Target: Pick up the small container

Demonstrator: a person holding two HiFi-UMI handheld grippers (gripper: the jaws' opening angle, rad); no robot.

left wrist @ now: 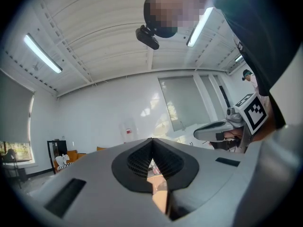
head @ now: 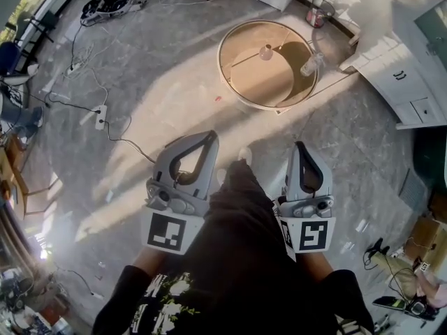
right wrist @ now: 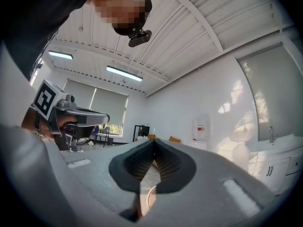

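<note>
Floor [head: 160, 82]: grey, sunlit; round desk [head: 258, 81] stands on it
Small container [head: 266, 51]: near desk's middle; well apart from both claws
Left claw [head: 208, 137]: closed, empty
Right claw [head: 300, 146]: closed, empty

No text, label or number can be read; the shirt print [head: 162, 297] and wall sign [right wrist: 200, 127] are too blurred.

The small container [head: 266, 51] is a pale, roundish pot, too small to show more detail. It stands upright in sunlight on the round wooden table [head: 241, 89], near the middle of the top, toward the far side.
</note>
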